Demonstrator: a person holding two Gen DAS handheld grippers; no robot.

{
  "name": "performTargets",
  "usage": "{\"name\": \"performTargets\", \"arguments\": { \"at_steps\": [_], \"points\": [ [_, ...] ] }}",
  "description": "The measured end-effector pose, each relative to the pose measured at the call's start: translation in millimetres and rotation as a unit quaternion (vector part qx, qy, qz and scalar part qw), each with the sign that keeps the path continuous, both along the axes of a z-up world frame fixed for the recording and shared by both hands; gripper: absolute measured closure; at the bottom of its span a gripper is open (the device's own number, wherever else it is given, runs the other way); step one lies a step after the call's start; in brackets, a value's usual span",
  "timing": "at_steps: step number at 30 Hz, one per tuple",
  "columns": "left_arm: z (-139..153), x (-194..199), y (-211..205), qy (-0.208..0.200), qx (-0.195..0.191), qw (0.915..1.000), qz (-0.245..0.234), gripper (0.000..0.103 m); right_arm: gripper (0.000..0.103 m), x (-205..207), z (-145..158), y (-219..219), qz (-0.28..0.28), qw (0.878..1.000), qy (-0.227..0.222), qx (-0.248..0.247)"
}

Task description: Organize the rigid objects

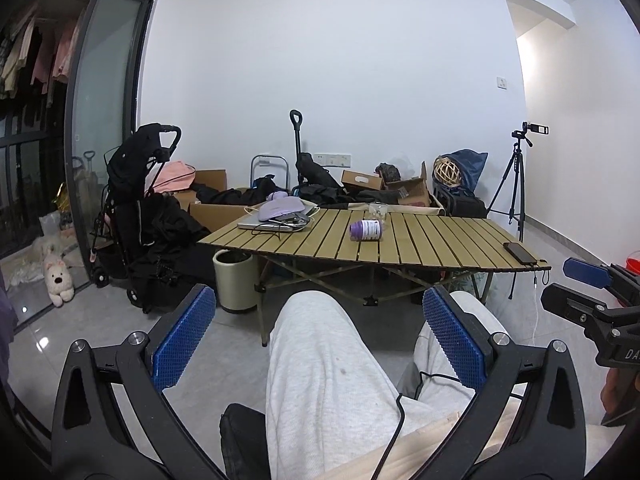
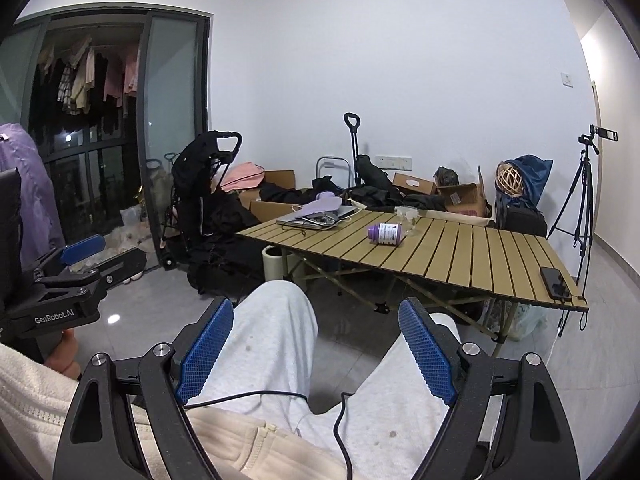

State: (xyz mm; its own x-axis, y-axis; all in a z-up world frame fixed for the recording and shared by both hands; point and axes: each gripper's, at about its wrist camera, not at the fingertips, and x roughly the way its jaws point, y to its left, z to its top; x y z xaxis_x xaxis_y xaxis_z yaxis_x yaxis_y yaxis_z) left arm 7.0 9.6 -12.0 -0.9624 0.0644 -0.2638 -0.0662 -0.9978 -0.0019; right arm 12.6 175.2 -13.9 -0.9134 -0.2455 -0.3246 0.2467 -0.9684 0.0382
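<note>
Left wrist view is showing both the left gripper (image 1: 319, 334) and right gripper (image 2: 316, 346) hanging spread and empty over the lap, while the purple bottle (image 1: 365, 229) is lying toppled at twelve o'clock on the slatted table (image 1: 440, 248), suggesting organizing is not yet beginning.

White walls (image 1: 320, 60), grey tiled floor (image 1: 80, 328), slatted folding table (image 1: 420, 240), dark glass sliding door (image 2: 172, 120), camera tripod (image 1: 516, 180)

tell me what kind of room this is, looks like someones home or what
Most likely a spare room in a home, used for storage: clothes hang behind the glass door, a stroller and cardboard boxes line the wall, and a folding table stands in the middle.
</note>
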Motion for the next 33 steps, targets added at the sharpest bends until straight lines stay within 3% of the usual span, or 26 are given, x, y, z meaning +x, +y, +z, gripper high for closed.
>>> {"name": "performTargets", "arguments": {
  "at_steps": [33],
  "points": [
    [0.0,0.3,-3.7,0.001,-0.002,1.0,-0.003,0.0,0.014,-0.6,-0.9,-1.0,0.004,1.0,-0.005,0.003]
  ]
}}
